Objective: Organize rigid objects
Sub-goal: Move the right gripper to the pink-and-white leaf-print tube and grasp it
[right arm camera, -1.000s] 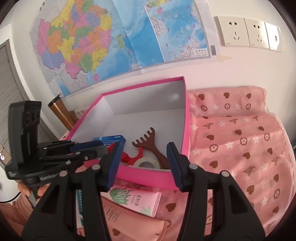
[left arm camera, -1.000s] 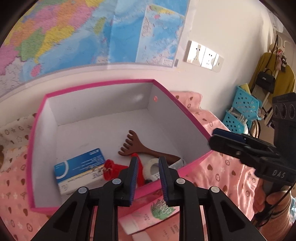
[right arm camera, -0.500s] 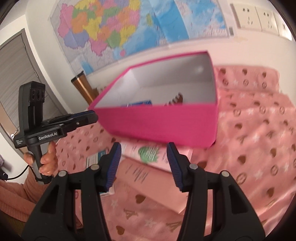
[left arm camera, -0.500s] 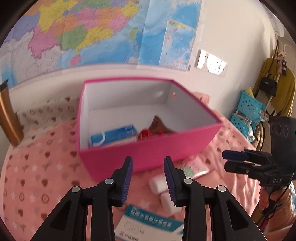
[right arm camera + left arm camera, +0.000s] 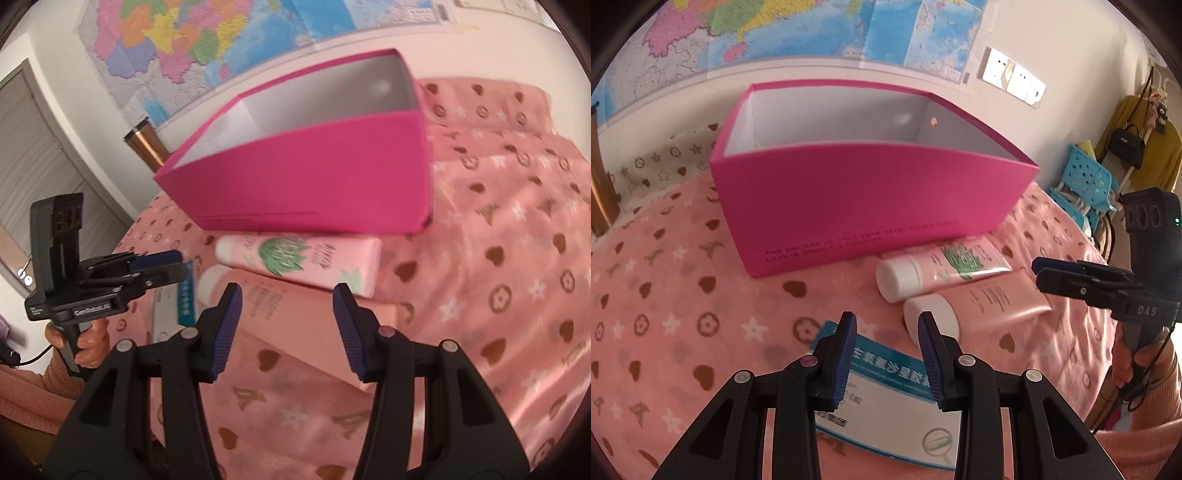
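A pink box (image 5: pixel 871 199) stands on the heart-print cloth, and its front wall hides what is inside. In front of it lie a pink tube with a green leaf print (image 5: pixel 945 266), a plain pink tube (image 5: pixel 982 302) and a blue-and-white medicine box (image 5: pixel 886 391). My left gripper (image 5: pixel 886 328) is open, low over the medicine box, with nothing pressed between its pads. My right gripper (image 5: pixel 288 306) is open above the plain pink tube (image 5: pixel 295 325), just short of the leaf-print tube (image 5: pixel 295 258). Each gripper shows in the other's view, the right (image 5: pixel 1039 269) and the left (image 5: pixel 177 262).
A copper-coloured flask (image 5: pixel 144 147) stands behind the box's left corner by the wall. Maps and wall sockets (image 5: pixel 1012 77) hang above. Blue plastic baskets (image 5: pixel 1086 181) and a coat rack stand beyond the table's right side. A person's hands hold both gripper handles.
Both grippers have drawn back from over the box and come down toward the items in front of it. The box contents have dropped out of sight. The left jaws stand wider than a second ago.
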Demonstrator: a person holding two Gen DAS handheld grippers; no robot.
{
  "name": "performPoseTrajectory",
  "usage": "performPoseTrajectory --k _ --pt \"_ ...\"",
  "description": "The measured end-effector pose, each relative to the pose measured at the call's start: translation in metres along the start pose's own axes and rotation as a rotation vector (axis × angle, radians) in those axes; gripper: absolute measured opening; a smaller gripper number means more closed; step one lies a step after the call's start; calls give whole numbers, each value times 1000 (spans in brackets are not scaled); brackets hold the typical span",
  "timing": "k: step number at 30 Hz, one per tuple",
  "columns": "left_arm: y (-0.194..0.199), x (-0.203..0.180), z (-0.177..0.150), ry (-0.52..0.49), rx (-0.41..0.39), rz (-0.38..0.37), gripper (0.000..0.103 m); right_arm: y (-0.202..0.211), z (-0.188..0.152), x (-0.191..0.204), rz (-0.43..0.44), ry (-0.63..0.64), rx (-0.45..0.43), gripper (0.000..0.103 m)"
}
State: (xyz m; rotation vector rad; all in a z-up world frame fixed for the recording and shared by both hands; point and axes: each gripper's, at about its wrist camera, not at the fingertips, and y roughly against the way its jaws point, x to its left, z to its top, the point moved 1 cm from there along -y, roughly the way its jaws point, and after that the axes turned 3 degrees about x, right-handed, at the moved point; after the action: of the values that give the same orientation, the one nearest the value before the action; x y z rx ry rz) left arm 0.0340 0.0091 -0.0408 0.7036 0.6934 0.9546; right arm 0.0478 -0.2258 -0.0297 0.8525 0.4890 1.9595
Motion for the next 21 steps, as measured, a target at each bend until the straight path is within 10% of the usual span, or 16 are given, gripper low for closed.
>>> performPoseTrajectory --k 21 --pt "-26 -8 24 37 45 -67 35 -19 14 -45 -14 -115 3 53"
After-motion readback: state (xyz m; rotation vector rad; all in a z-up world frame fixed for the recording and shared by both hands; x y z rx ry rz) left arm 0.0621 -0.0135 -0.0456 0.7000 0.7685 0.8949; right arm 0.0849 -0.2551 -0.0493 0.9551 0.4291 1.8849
